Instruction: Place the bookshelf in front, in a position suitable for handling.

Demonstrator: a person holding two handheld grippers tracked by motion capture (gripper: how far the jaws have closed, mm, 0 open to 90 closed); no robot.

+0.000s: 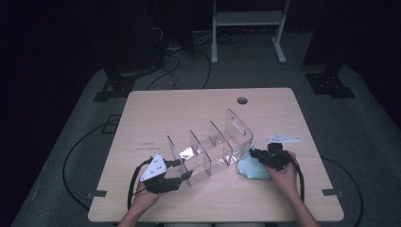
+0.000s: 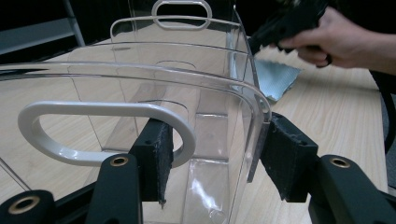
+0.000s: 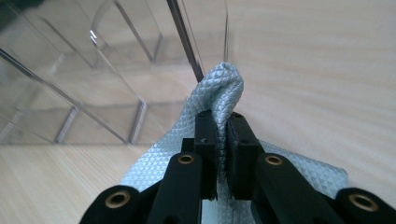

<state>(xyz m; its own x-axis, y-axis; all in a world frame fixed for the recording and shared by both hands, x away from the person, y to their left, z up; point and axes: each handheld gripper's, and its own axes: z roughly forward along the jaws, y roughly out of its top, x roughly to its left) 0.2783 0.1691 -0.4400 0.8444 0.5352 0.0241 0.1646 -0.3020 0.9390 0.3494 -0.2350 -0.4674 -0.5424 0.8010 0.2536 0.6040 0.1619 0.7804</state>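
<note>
Two pairs of black tongs are at work on a pale wooden tabletop (image 1: 156,106). The left tongs (image 1: 182,169) are at the near end of a long see-through plastic rack with dividers (image 1: 210,146). In the left gripper view, the left tongs (image 2: 212,156) sit around the corner of that rack (image 2: 187,84). One black pad (image 2: 156,158) is inside the end wall, just by a white oval handle hole (image 2: 105,133). The other pad (image 2: 285,156) is outside the side wall and touches it. So these tongs are clamped on the rack's end corner.

The rack stands upright in the middle of the tabletop and runs slantwise from the left hand (image 1: 144,196) up toward the far right. It has another handle hole at its far end.

The right tongs (image 1: 255,153) are near the far side of the rack, low on the tabletop. They pinch a light blue cloth with a bumpy diamond pattern (image 1: 253,168). In the right gripper view, the tongs (image 3: 223,140) are squeezed tight on a fold of this cloth (image 3: 224,91). The fold sticks up between the pads and rests right against the clear rack (image 3: 93,70). The rest of the cloth lies flat on the tabletop under the tongs. The right hand (image 1: 286,177) holds the tool from behind.
</note>
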